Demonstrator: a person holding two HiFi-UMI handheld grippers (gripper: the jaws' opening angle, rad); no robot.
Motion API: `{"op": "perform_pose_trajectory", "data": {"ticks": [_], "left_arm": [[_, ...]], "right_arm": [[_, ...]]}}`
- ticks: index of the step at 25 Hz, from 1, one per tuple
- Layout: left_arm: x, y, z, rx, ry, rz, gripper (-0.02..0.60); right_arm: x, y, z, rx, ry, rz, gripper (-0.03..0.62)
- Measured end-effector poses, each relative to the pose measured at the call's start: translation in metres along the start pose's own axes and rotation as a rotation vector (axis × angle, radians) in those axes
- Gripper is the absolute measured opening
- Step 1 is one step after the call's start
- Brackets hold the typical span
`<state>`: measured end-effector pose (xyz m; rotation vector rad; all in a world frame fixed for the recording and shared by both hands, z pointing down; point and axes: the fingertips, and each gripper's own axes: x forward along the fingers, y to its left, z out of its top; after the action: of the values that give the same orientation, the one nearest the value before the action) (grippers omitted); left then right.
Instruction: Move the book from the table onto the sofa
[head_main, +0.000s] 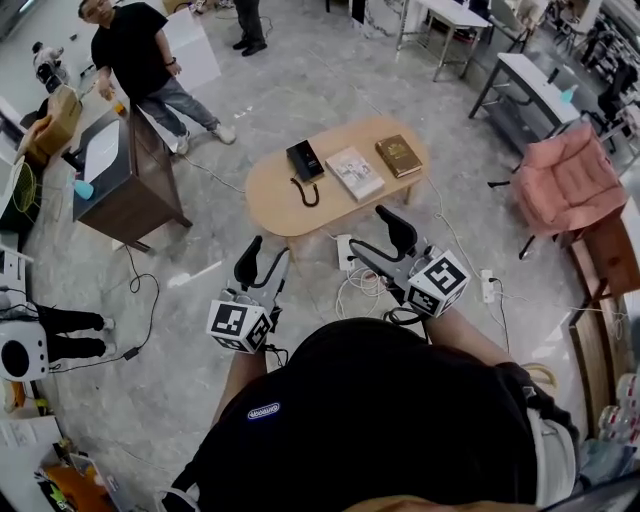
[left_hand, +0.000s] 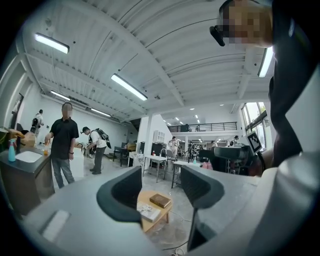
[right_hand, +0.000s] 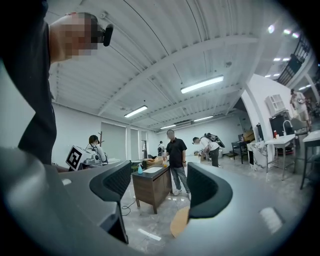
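On low oval wooden table (head_main: 268, 200), w/ no gripper touching: brown book (head_main: 399, 156) at far right end, pale book (head_main: 354, 173) just beside it twd middle, black device (head_main: 305, 160) w/ curled cord left of that. Both books lying flat, apart from each other. Nearer than table edge in head view: L gripper (head_main: 262, 264) and R gripper (head_main: 385, 240), side by side, held about level, clear of table and books. L gripper view: jaws wide apart, nothing btwn pads, w/ table and both books small and far off in the gap. R gripper view: jaws likewise wide apart and empty, w/ only a sliver of table edge low by the right jaw, plus dark wood cabinet (right_hand: 150, 187) and person in black shirt (right_hand: 176, 155) beyond. Off to right in head view, well apart from table: pink padded seat (head_main: 570, 180). On floor btwn table and grippers: white power strip (head_main: 345, 250) w/ loose cables.
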<state>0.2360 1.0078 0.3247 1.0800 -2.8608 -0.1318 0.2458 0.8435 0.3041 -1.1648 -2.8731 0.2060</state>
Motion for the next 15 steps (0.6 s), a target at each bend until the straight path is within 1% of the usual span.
{"op": "perform_pose_trajectory", "data": {"ticks": [2,4,8,11,15], "left_arm": [[-0.004,0.003,0.000,-0.002,-0.004,-0.013,0.255],[-0.008,0.007,-0.001,-0.006,-0.005,-0.023,0.287],[-0.022,0.019,-0.003,-0.026,-0.007,-0.021,0.341],[-0.033,0.028,-0.004,-0.041,-0.011,-0.013,0.374],[-0.043,0.039,-0.008,-0.054,-0.013,-0.010,0.396]], "right_arm": [[0.001,0.005,-0.002,0.001,0.001,-0.022,0.403],[0.002,0.008,-0.005,0.004,0.007,-0.040,0.472],[0.005,0.018,-0.010,-0.002,0.029,-0.059,0.497],[0.006,0.021,-0.010,-0.008,0.034,-0.093,0.536],[0.006,0.023,-0.007,-0.037,0.037,-0.132,0.570]]}}
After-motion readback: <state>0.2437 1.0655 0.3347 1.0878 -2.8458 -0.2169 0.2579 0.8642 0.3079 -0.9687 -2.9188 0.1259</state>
